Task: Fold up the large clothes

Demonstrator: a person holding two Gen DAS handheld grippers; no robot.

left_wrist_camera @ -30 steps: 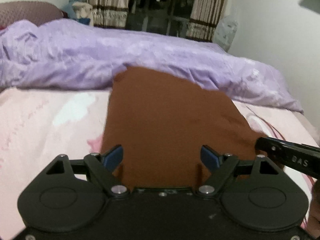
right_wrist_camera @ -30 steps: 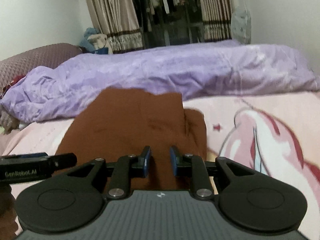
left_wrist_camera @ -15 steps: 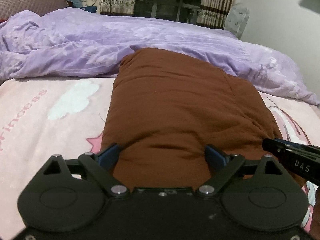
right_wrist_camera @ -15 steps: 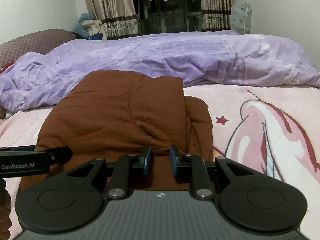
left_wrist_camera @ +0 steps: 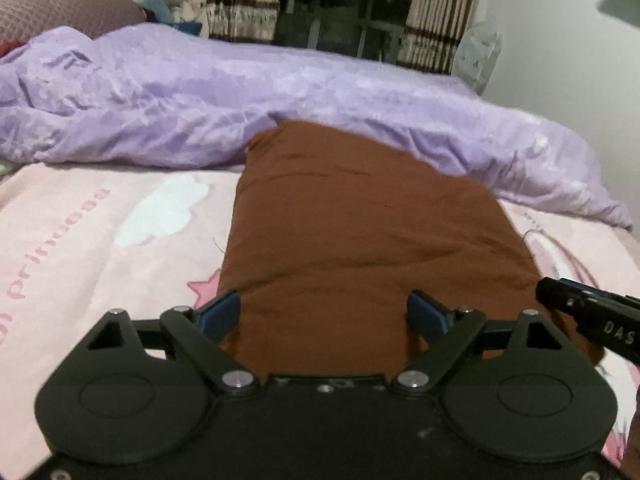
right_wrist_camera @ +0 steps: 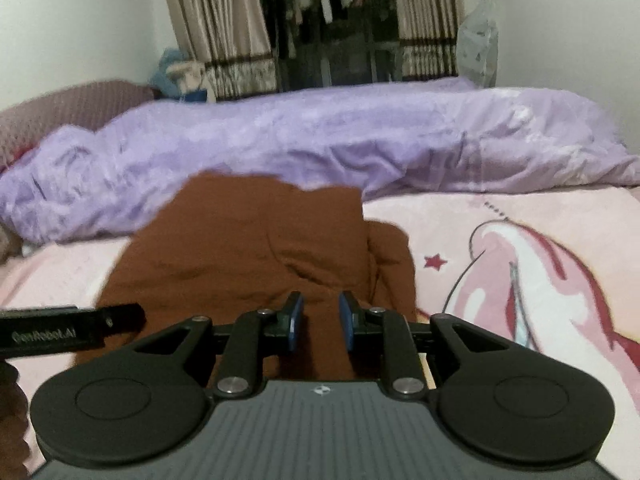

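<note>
The pink bedsheet [left_wrist_camera: 80, 248] carries pink lettering at its left side that reads roughly "princess", running slantwise up the cloth. In the left wrist view the right gripper [left_wrist_camera: 592, 316] at the right edge bears white letters "DAS". In the right wrist view the left gripper [right_wrist_camera: 72, 330] at the left edge bears "GenRobot.AI" in pale print, somewhat blurred.
</note>
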